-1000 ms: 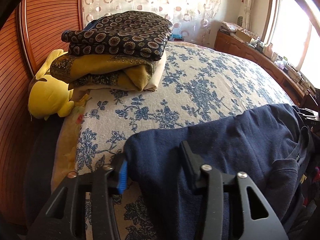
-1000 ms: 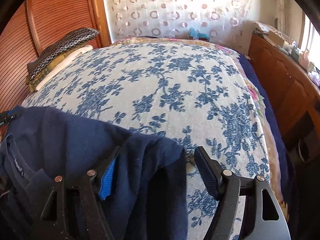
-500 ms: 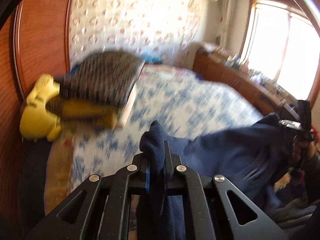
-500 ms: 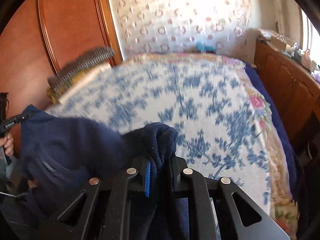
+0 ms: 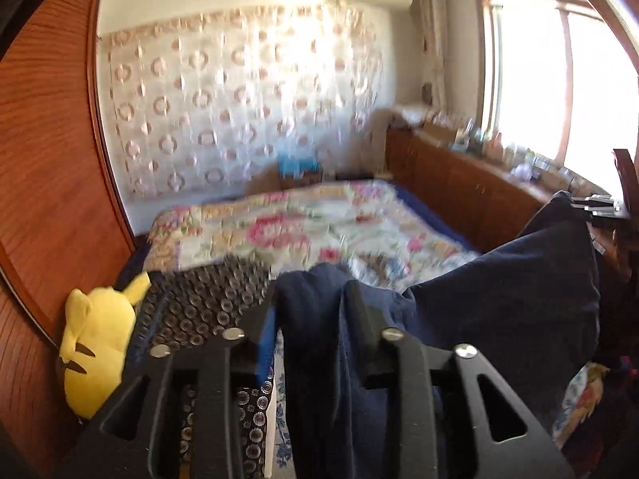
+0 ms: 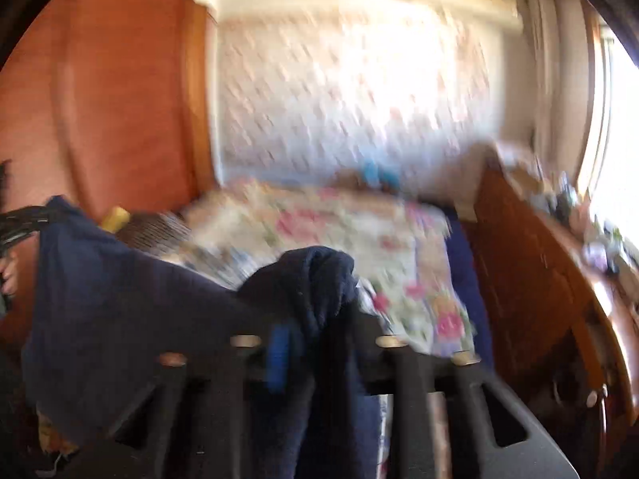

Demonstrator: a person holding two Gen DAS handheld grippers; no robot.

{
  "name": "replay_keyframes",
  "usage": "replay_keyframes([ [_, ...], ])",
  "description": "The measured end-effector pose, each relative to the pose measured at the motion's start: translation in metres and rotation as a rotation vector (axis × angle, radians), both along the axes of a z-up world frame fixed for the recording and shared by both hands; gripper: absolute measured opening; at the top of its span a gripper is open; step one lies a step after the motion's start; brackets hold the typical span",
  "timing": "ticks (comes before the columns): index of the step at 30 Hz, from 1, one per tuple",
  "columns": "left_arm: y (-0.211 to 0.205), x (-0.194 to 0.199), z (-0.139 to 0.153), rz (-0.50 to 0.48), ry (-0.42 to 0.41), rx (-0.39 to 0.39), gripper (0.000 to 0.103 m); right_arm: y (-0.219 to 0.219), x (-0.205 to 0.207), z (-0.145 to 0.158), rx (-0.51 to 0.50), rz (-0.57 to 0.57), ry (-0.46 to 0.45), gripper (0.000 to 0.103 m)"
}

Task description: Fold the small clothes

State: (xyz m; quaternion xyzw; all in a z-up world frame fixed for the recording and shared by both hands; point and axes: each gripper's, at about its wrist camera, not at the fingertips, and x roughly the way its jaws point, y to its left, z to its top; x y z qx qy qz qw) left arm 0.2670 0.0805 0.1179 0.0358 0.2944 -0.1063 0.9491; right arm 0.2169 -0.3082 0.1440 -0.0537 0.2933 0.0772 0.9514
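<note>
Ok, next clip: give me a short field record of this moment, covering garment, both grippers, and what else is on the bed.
garment: navy top, lifted and hanging between the two grippers
left gripper: jaws opening, navy fabric between them
right gripper: jaws opening, bunched navy fabric between them; view blurred
bed: floral cover
folded stack: dark patterned clothes, left side of bed
yellow plush toy: beside the stack

Left gripper (image 5: 309,311), black with a blue pad, jaws opening around a bunched fold of dark navy knit garment (image 5: 499,299), which stretches rightward, lifted above the bed. Beneath: a folded dark medallion-print cloth (image 5: 199,303), beside a yellow plush toy (image 5: 96,343). Behind: floral quilted bedspread (image 5: 287,231), wooden headboard (image 5: 52,159).
</note>
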Motion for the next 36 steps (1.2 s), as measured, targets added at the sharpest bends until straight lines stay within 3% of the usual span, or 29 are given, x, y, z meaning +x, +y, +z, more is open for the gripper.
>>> replay_keyframes([
  [2, -0.004, 0.014, -0.034, -0.005, 0.066, -0.019, 0.040, -0.005, 0.016, -0.015, -0.003, -0.046, 0.036, 0.046],
  [3, -0.006, 0.013, -0.044, -0.019, 0.081, -0.029, 0.047, -0.014, 0.033, -0.049, 0.014, -0.067, 0.088, 0.046],
  [4, -0.007, 0.011, -0.054, -0.028, 0.092, -0.031, 0.050, -0.016, 0.033, -0.062, 0.030, -0.058, 0.098, 0.046],
  [5, -0.009, 0.008, -0.064, -0.034, 0.105, -0.022, 0.060, -0.016, 0.033, -0.062, 0.030, -0.058, 0.098, 0.046],
  [6, -0.012, 0.004, -0.074, -0.044, 0.118, -0.014, 0.070, -0.017, 0.031, -0.092, 0.035, -0.029, 0.132, 0.046],
  [9, -0.016, -0.007, -0.095, -0.066, 0.148, 0.005, 0.078, -0.020, 0.024, -0.112, -0.004, -0.002, 0.145, 0.046],
  [17, -0.030, -0.051, -0.137, -0.109, 0.197, 0.008, 0.078, -0.039, -0.018, -0.156, 0.016, 0.078, 0.161, 0.046],
  [22, -0.034, -0.065, -0.161, -0.105, 0.220, 0.032, 0.078, -0.052, -0.032, -0.182, 0.031, 0.068, 0.165, 0.046],
  [30, -0.042, -0.070, -0.192, -0.119, 0.302, 0.072, 0.078, -0.069, -0.066, -0.195, 0.042, 0.033, 0.163, 0.046],
  [36, -0.048, -0.074, -0.199, -0.121, 0.274, 0.090, 0.081, -0.055, -0.087, -0.199, 0.031, 0.028, 0.158, 0.046],
])
